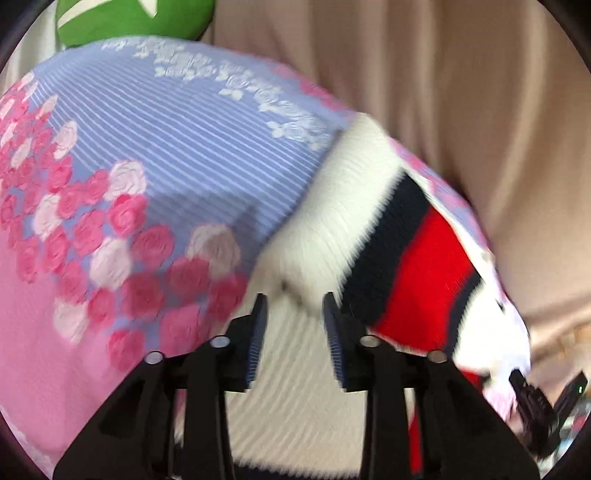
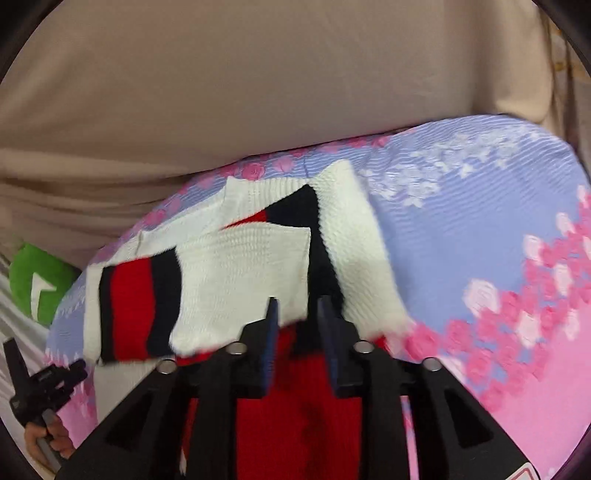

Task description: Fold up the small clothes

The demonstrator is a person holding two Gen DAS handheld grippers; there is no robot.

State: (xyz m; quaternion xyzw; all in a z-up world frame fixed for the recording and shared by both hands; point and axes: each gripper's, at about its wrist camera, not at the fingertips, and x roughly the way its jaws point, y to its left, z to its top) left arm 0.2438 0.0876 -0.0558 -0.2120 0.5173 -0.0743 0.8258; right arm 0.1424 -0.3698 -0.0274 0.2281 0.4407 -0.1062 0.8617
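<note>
Left wrist view showed the left gripper parted over the striped sweater mid-fold on the floral cushion, the right gripper likewise parted; pinching an edge seemed next.

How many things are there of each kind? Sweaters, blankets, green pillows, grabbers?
Sweater: 1
Flowery blanket: 1
Green pillow: 1
Grabbers: 2, left gripper and right gripper
Beige cloth: 1
Total: 6
</note>
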